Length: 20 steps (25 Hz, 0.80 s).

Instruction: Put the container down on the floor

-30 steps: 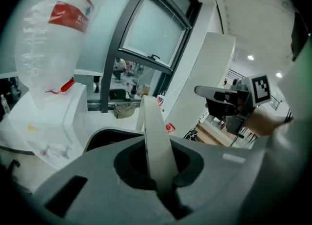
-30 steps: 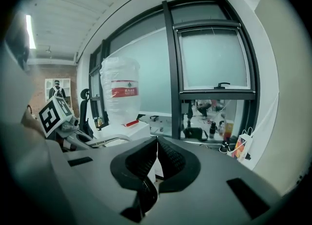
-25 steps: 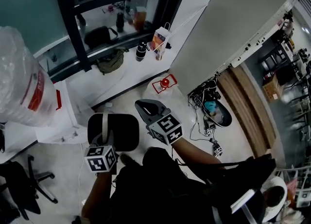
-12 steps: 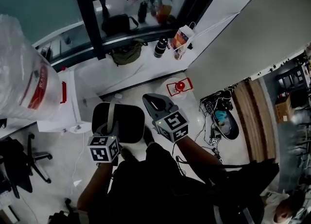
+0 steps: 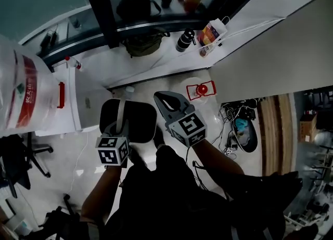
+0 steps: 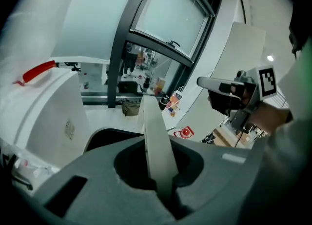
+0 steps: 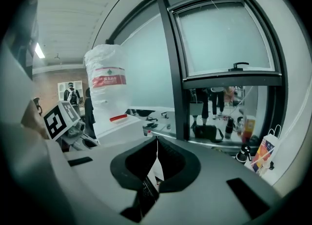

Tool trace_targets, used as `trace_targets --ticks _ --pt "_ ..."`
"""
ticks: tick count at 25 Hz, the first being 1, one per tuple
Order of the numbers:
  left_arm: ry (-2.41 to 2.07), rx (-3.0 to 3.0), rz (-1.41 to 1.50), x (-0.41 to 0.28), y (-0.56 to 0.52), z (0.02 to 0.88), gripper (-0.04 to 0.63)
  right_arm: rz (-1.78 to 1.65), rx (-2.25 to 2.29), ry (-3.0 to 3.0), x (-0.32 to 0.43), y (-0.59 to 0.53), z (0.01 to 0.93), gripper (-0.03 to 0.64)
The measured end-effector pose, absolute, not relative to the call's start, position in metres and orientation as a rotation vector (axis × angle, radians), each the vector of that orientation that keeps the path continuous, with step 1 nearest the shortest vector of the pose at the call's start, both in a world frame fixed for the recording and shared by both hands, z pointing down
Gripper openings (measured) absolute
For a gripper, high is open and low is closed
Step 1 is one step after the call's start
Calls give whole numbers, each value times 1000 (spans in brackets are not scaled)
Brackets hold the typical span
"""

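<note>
A black, rounded-square container hangs above the pale floor by its light strap handle. My left gripper is shut on that handle. In the left gripper view the white handle runs up between the closed jaws of the left gripper, with the container's dark rim beneath. My right gripper is held just right of the container, shut and holding nothing; it also shows in the left gripper view. In the right gripper view the right gripper shows only a thin seam between its jaws.
A white water dispenser with a plastic-wrapped jug stands to the left. A red-and-white sign lies on the floor ahead, cables to the right. Bags and bottles line the window sill. An office chair is at far left.
Both grippers and the hanging container have sunk toward the floor and moved on toward the window. The grip on the handle is unchanged; the right gripper stays shut.
</note>
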State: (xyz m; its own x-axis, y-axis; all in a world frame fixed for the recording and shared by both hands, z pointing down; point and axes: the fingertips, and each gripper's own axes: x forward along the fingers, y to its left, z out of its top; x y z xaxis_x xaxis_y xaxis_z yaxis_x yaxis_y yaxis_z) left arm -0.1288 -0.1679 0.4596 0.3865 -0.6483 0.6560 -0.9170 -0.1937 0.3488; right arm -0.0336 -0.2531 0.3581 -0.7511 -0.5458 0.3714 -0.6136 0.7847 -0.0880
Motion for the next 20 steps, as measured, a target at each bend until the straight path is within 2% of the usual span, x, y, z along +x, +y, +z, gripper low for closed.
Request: trace_targets --ticks 20 --pt "-1405 1801 557 -136 -238 633 9 364 756 -2589 -45 -322 500 8"
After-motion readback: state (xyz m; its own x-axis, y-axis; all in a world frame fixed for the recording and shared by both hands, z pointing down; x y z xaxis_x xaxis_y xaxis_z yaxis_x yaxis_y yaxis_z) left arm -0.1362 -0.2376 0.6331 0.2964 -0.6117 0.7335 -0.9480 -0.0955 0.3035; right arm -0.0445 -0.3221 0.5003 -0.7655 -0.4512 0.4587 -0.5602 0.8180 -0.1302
